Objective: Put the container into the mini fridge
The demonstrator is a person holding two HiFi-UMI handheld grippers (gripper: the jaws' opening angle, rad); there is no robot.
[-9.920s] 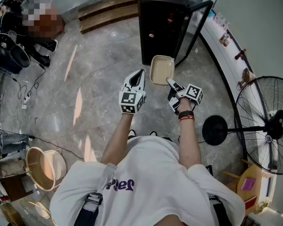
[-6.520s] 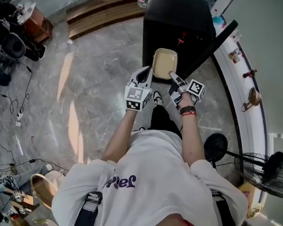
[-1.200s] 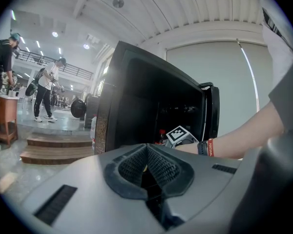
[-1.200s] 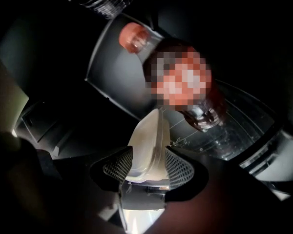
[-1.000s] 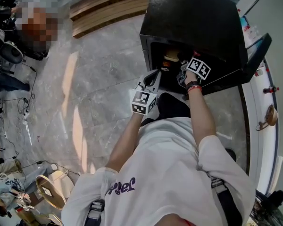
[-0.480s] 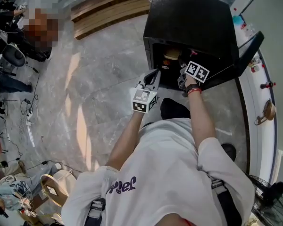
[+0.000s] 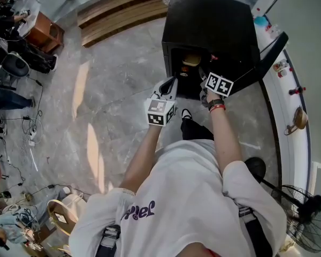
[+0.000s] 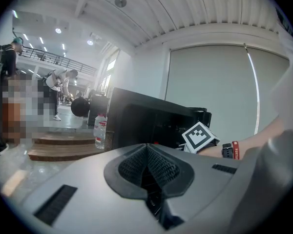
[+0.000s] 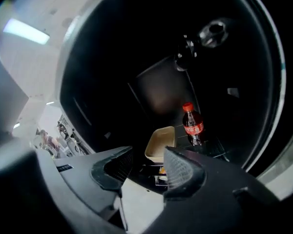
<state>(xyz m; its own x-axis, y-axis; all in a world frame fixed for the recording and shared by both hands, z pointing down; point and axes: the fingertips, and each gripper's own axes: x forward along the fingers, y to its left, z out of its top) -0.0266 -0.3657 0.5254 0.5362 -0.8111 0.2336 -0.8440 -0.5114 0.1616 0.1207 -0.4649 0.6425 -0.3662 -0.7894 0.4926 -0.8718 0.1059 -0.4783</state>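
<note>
The beige container [image 9: 161, 143] lies on a shelf inside the black mini fridge [image 7: 214, 20], beside a cola bottle [image 9: 193, 123]; from the head view the container [image 7: 191, 59] shows just inside the opening. My right gripper [image 9: 147, 162] is open in front of the opening, apart from the container. Its jaws have just been closing a little with nothing between them. In the head view the right gripper [image 7: 204, 79] sits at the fridge mouth. My left gripper [image 8: 147, 147] is shut on nothing and hangs left of the fridge [image 8: 146, 116]; overhead, the left gripper [image 7: 173, 81] appears before the fridge's left edge.
The fridge door [image 7: 267, 55] stands open to the right. Wooden steps [image 7: 117, 7] run behind the fridge, with a water bottle [image 8: 100, 130] on them. A standing fan [image 7: 310, 224] is at the lower right. People and gear crowd the far left.
Earlier the right gripper carried the container toward the fridge; now the container lies inside, let go. Over the last second both grippers have drawn back and risen.
</note>
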